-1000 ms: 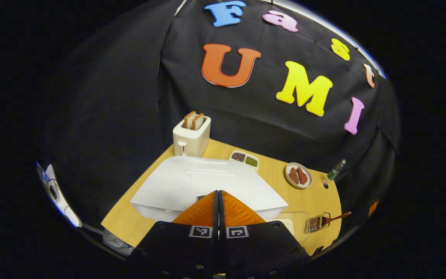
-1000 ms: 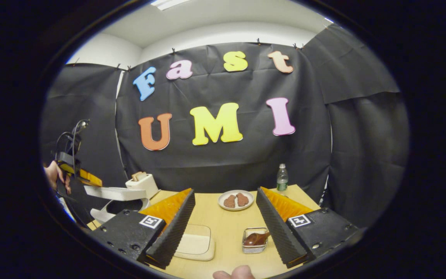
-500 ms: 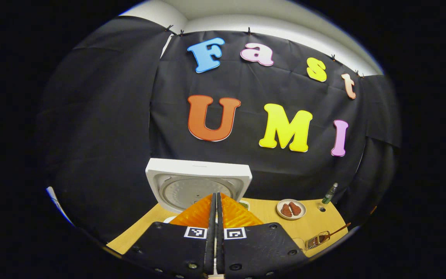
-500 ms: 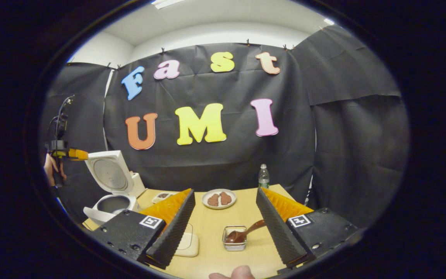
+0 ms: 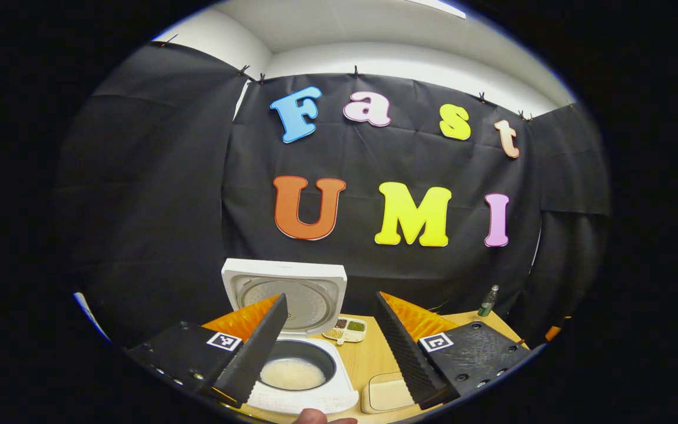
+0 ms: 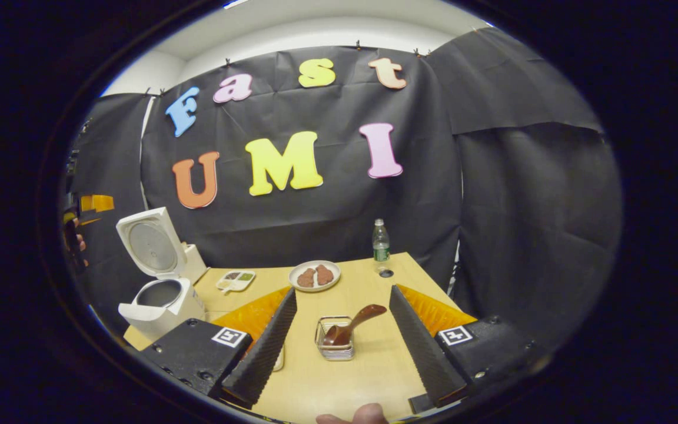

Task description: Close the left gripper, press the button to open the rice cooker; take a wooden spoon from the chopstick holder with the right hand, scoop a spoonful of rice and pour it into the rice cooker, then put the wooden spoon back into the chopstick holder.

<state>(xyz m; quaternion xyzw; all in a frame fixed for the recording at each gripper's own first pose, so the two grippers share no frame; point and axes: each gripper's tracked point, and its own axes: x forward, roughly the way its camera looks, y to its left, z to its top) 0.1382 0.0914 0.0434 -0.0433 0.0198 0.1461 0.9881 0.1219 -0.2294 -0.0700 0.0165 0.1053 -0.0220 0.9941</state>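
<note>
The white rice cooker (image 5: pixel 309 400) stands open in the left gripper view, its lid (image 5: pixel 285 292) upright and pale rice (image 5: pixel 292 373) in the pot. My left gripper (image 5: pixel 330 297) hangs open in front of it, touching nothing. In the right gripper view the wire chopstick holder (image 6: pixel 334 346) sits on the table with the wooden spoon (image 6: pixel 355 321) leaning out to the right. My right gripper (image 6: pixel 343 291) is open above and short of the holder, fingers either side of it in the image. The cooker (image 6: pixel 159 294) is far left there, the left gripper (image 6: pixel 96 203) beyond it.
A cream rectangular dish (image 5: pixel 387 393) lies right of the cooker. On the wooden table (image 6: pixel 339 383) are a small sectioned tray (image 6: pixel 235 280), a plate with brown pieces (image 6: pixel 314 275) and a bottle (image 6: pixel 380 241). A toaster (image 6: pixel 193 263) stands behind the cooker.
The cooker lid swung from nearly flat to fully upright. My left gripper drew back and opened. My right gripper shifted so the holder and spoon sit centred between its fingers.
</note>
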